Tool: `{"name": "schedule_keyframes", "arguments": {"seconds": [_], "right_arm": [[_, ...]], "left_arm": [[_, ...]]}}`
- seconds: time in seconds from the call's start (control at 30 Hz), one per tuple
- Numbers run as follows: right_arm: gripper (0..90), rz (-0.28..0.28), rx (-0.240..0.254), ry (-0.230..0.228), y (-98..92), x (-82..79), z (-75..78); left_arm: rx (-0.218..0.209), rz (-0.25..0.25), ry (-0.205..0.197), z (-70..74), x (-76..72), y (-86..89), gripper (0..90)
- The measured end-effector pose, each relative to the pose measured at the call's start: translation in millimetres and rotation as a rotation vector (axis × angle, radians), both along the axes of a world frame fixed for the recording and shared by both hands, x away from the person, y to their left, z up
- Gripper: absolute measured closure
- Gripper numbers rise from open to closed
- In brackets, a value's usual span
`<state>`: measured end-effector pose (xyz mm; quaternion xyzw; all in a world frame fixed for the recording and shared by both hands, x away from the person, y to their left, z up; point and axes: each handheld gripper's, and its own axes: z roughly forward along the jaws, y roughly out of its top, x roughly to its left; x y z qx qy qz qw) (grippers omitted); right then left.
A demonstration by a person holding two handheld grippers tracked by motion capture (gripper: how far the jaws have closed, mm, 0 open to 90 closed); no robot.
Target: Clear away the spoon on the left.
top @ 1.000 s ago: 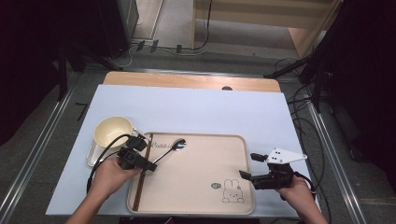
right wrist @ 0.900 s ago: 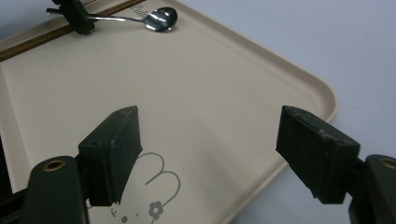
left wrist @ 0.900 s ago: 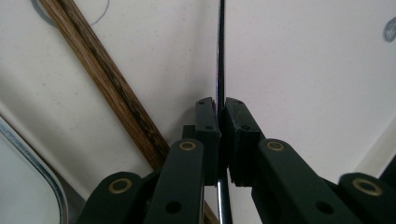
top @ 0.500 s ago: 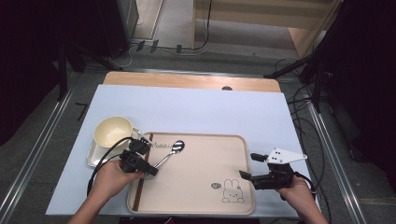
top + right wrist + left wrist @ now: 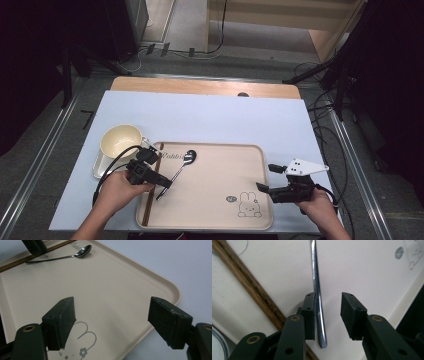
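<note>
Near edge, at 5 o'clock: right claw (image 5: 266,178) hovering over the tray's (image 5: 215,210) rabbit-print corner, jaws spread wide, nothing between them. At 8 o'clock: left claw (image 5: 161,172) low over the tray's left end, jaws just been opening, now parted around the spoon (image 5: 181,167); handle tip (image 5: 319,315) lying flat between them, hard against one pad (image 5: 310,315), clear of the other. Just beside it, a wooden chopstick (image 5: 252,287) along the tray's left rim. Farther, toward 11 o'clock: spoon bowl (image 5: 83,251) resting on the tray near its far rim. Beyond the tray, at 10 o'clock: cream cup (image 5: 120,142) on the pale tabletop (image 5: 210,120). Likely light, rigid, slick polished metal; best pinched mid-handle, across the narrow shaft.
</note>
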<state>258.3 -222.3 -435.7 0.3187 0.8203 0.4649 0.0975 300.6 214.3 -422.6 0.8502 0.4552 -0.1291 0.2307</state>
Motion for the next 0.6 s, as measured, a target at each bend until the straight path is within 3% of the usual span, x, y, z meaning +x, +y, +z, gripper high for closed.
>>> {"name": "schedule_keyframes", "arguments": {"seconds": [0.23,0.6], "right_arm": [[22.1,0.002,-0.002,0.001,0.1,0.0,-0.1],[22.0,-0.002,-0.005,0.003,0.3,-0.5,-1.0]], "left_arm": [[-0.068,-0.022,-0.085,10.4,1.1,-3.9,48.7],[-0.053,-0.089,-0.173,17.8,10.5,-26.2,56.9]]}}
